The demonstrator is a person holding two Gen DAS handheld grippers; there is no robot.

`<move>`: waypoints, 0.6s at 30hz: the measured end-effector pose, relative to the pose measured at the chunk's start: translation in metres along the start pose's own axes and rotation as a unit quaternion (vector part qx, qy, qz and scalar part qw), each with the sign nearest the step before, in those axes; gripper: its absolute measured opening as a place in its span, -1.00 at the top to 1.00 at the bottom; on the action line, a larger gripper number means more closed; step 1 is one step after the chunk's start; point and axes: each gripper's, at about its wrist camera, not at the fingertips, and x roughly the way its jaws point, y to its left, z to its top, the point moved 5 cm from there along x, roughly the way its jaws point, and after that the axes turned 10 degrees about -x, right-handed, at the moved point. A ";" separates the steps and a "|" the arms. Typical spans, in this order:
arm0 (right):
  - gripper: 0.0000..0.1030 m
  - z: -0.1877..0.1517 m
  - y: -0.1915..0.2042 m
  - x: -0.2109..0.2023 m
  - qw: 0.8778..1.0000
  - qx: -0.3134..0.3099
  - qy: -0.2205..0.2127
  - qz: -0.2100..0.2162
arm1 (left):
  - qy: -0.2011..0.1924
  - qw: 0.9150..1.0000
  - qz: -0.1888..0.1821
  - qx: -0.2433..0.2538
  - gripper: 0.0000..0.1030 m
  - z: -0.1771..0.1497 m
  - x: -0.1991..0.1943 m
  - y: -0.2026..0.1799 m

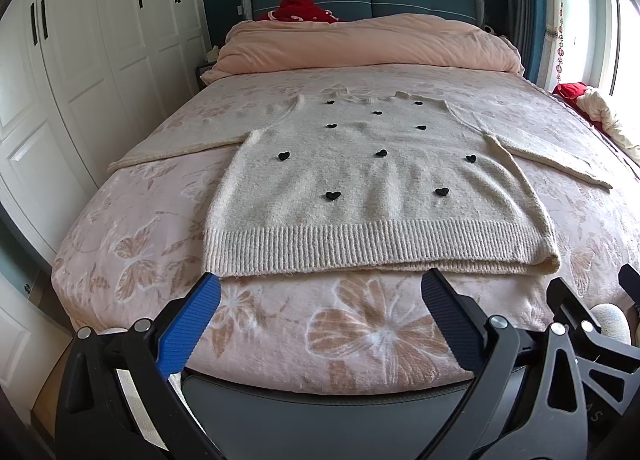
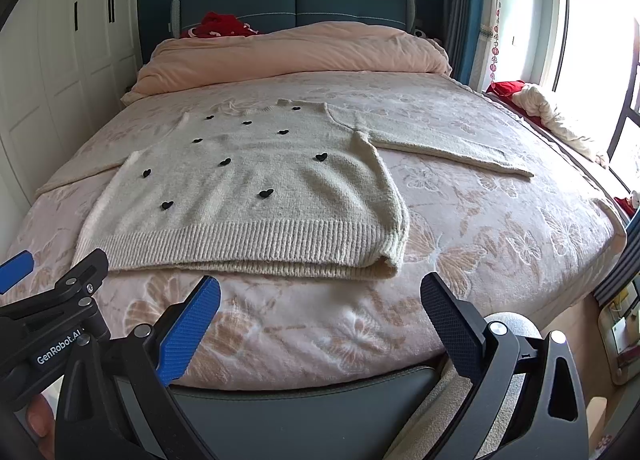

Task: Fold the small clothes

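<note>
Both claws, left claw (image 1: 320,280) and right claw (image 2: 320,284), hovered wide open, holding nothing, before the cream knitted sweater with black hearts (image 1: 372,188), spread flat on the pink floral bed (image 1: 380,332); its left sleeve tip ran hard to make out against the bedding, near white wardrobe doors (image 1: 100,60).

Both units identical: left gripper (image 1: 320,284) and right gripper (image 2: 320,286) have black skeletonised linkage arms with silver pivot screws, one ribbed blue pad, one black cross-hatched pad, and white "GenRobot.AI" lettering (image 2: 63,349) on the left one's black body.
</note>
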 end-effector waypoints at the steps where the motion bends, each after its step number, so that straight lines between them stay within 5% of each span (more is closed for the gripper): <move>1: -0.90 0.000 0.000 0.000 1.000 0.000 -0.001 0.000 | 0.000 1.000 0.000 0.000 -0.90 0.000 0.001 0.001; 18: -0.90 -0.001 0.000 0.001 1.000 0.001 0.002 0.002 | -0.001 1.000 0.001 0.000 -0.90 0.000 0.001 0.002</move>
